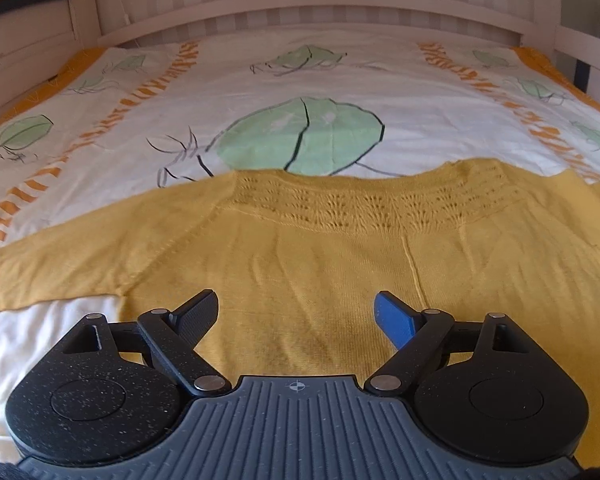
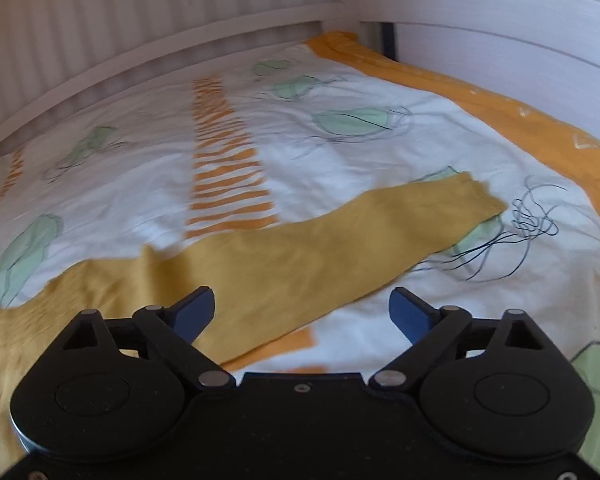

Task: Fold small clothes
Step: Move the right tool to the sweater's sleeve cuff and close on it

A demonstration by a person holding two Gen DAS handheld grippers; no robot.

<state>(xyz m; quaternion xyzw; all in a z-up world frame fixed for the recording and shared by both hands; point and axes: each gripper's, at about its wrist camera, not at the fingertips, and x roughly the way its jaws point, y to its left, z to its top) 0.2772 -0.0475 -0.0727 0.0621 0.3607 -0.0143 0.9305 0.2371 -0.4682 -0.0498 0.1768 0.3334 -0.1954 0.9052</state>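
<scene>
- Left gripper (image 1: 296,312) and right gripper (image 2: 302,308) are held released, nothing grasped
- Sweater (image 1: 320,248) sleeve (image 2: 340,236) is best pinched near the cuff, folded inward flat

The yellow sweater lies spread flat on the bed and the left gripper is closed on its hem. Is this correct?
Not quite. In the left wrist view the left gripper is open above the yellow sweater, gripping nothing. The sweater does lie spread flat on the bed.

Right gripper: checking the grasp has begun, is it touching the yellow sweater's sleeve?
Cannot tell. Right wrist view shows open jaws over the sleeve, nothing pinched; any gap is unclear.
</scene>
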